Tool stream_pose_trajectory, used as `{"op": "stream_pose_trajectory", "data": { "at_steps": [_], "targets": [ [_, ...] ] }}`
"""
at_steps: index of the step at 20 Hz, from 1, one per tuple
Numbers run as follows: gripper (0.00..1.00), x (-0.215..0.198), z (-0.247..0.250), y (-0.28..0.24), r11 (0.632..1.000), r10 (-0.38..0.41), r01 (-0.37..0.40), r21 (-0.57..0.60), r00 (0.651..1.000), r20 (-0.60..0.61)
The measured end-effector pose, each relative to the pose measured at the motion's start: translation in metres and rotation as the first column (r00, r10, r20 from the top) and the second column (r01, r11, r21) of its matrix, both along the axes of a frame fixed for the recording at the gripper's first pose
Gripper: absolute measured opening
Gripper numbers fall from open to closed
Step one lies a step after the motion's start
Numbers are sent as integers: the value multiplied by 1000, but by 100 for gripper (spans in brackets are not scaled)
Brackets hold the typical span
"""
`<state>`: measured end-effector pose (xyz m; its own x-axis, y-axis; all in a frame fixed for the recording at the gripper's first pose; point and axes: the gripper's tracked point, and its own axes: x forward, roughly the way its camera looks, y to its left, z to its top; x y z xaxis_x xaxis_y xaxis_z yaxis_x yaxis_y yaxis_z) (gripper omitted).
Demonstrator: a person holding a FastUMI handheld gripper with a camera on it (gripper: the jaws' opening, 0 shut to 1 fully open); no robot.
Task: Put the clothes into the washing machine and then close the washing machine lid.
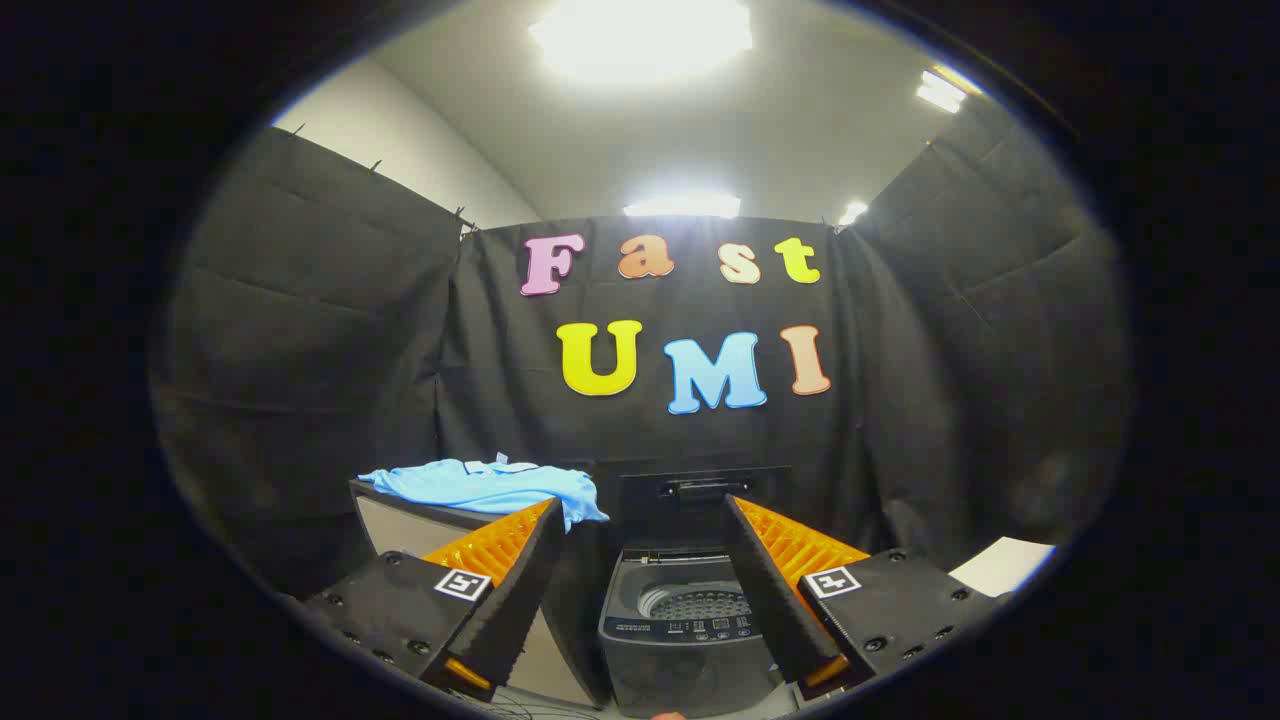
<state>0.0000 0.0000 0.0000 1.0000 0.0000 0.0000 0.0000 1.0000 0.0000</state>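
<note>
The gripper [640, 505] sits low in the frame, its two fingers spread wide with nothing between them. The left finger [515, 590] slants up from the lower left, the right finger [775, 590] from the lower right, and their tips lean toward each other without meeting.

In the gap between the fingers, just ahead and at bottom centre, stands the washer [680, 640]. Its top opening faces up, showing the perforated drum [700, 603] inside, with a control strip along the near rim. The lid [703, 505] stands raised and upright behind the opening, a handle slot near its top edge.

Left of the washer, beyond the left fingertip, is a table [400, 515]. A light blue shirt [485, 487] lies spread flat on its top, one corner hanging over the edge nearest the washer. The shirt is apart from both fingers and outside the drum.

At lower right, past the right finger, a white sheet [1003, 565] lies flat.

Black cloth [300, 350] walls the booth behind everything, and ceiling lights [640, 35] glare at the top of the frame.
</note>
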Motion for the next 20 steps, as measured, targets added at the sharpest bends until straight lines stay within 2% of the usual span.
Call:
{"op": "stream_pose_trajectory", "data": {
  "at_steps": [20],
  "targets": [
    [98,-10,-30,16,1000,9,-9,1,996,-83]
  ]
}}
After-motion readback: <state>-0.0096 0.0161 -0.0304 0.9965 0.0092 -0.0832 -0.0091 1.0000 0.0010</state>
